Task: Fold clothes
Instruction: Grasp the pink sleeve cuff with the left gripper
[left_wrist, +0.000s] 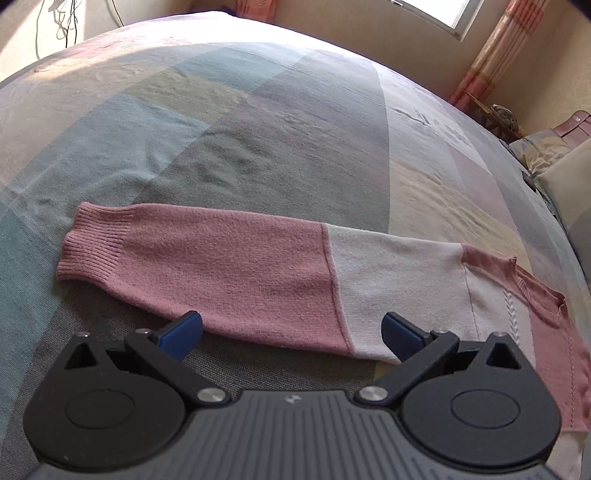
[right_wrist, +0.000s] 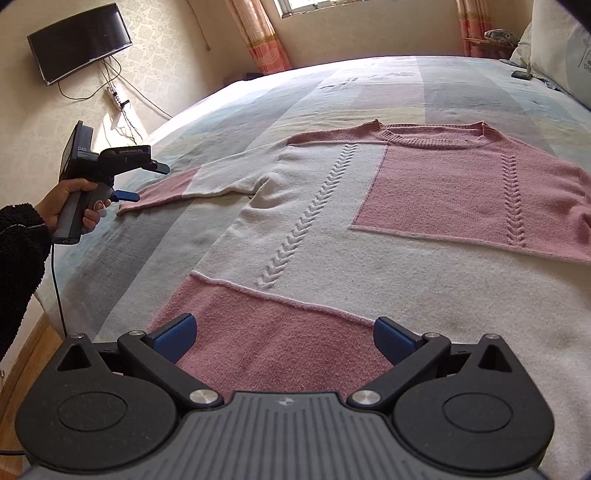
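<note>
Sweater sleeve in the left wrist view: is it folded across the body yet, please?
No, the sleeve lies stretched flat on the bedspread.

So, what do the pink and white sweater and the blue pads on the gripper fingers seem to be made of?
The sweater looks like soft knitted yarn, perhaps wool or acrylic: a ribbed cuff, a ribbed collar and a raised cable pattern show. Its finish is matt and slightly fuzzy. The blue pads on the fingers look like matt rubber or soft plastic with fine ridges; the exact material is not certain.
</note>
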